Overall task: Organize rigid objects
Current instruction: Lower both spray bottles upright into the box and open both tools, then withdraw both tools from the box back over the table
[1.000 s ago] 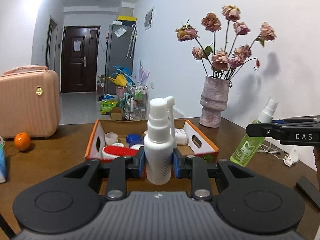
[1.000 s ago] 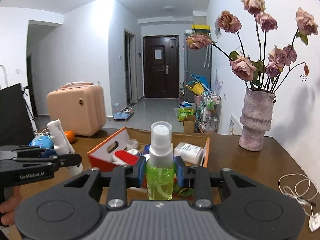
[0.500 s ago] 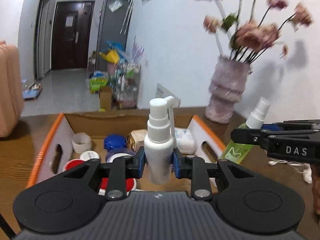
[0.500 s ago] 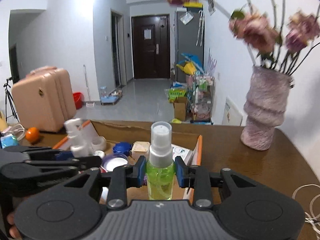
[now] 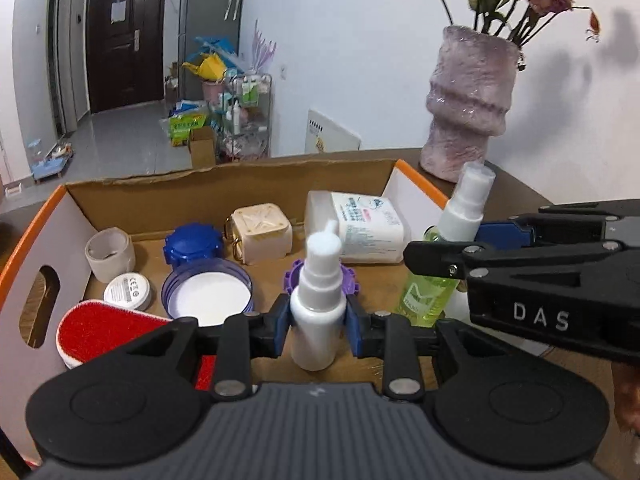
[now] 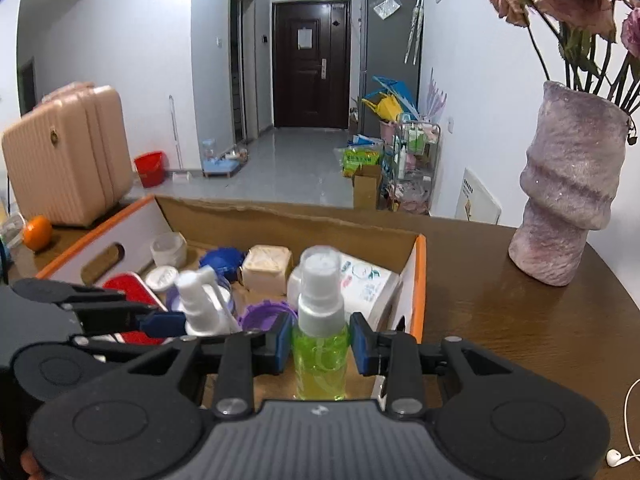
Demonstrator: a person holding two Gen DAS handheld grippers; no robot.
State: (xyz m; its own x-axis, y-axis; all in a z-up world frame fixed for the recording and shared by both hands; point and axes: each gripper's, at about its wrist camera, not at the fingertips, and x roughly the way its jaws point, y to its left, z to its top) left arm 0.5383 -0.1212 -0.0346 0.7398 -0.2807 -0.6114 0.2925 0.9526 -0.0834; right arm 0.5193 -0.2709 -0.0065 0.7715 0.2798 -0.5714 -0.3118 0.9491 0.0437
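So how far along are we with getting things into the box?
Mostly packed: the cardboard box already holds tubs, lids and a tissue pack. In hand: the left gripper, its jaws just starting to open, has the white spray bottle low inside the box; the right gripper grips the green spray bottle. Left: release both bottles.

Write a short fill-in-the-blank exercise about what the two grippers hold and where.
1. The left gripper holds a ____ spray bottle.
2. The right gripper holds a bottle of ____ liquid.
3. Both bottles hang over the open cardboard ____.
4. The vase stands outside it, on the ____.

Missing words: white; green; box; table
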